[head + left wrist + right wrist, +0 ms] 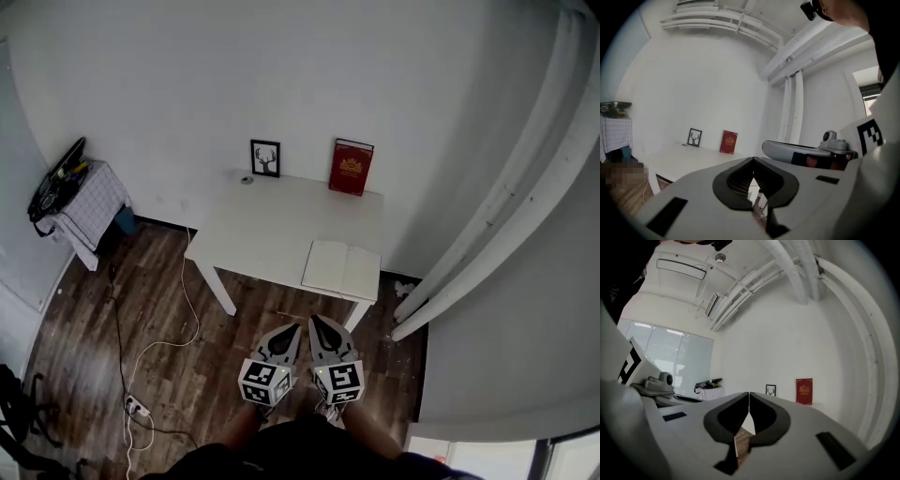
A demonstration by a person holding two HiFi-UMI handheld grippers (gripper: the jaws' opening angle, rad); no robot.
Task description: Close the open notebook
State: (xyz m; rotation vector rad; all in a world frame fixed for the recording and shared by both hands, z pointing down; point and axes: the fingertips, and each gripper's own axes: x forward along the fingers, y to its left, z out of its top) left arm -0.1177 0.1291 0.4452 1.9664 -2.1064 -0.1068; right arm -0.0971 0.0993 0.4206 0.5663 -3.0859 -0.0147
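Note:
The open notebook (342, 269) lies flat with blank cream pages up, at the near right corner of the white table (272, 230). Both grippers hang side by side over the wooden floor, short of the table's near edge and pointing toward it. My left gripper (297, 328) has its jaws together with nothing between them, and its tips meet in the left gripper view (753, 157). My right gripper (314, 321) is likewise shut and empty, the tips closed in the right gripper view (749, 392). Neither one touches the notebook.
A red book (352, 167) and a small framed deer picture (265, 157) lean on the wall at the table's back. A side table with a checked cloth (89, 202) stands at left. A white cable and power strip (138, 405) lie on the floor. White pipes (487, 234) run at right.

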